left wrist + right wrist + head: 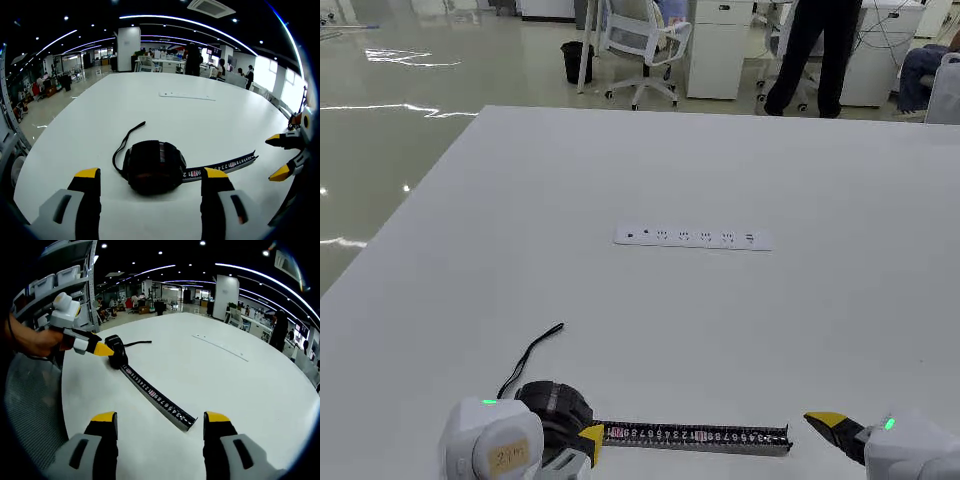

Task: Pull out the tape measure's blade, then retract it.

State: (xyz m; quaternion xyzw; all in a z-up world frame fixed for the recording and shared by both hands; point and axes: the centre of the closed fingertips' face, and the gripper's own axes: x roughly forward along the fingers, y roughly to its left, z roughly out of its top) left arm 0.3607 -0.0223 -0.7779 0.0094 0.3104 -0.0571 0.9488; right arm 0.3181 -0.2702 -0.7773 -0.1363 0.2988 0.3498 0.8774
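The tape measure (pixel 556 405) is lying on the white bench (pixel 620 160) at the near edge, toward the person's left. Its blade (pixel 695 436) is lying drawn out flat on the bench with the numbers facing up, running from the black body toward the person's right. A black wrist strap (pixel 528 358) is trailing from the body across the bench, away from the person.

The left gripper (pixel 151 173) is standing at the tape measure with its jaws wide apart. In the left gripper view the black body is sitting just ahead of the two yellow tips and between their lines. In the head view one yellow tip is sitting just beside the slot where the blade leaves the body. Whether that tip is touching the body cannot be told. A hand (pixel 35 340) is holding this gripper.

The right gripper (pixel 161 416) is hanging at the blade's free end, jaws also wide apart. The end of the blade is lying just ahead of the tips and between them, nearer the right-hand tip in the right gripper view, and is not being gripped.

A white power strip (pixel 692 238) is lying farther back on the bench, well apart from the tape measure.
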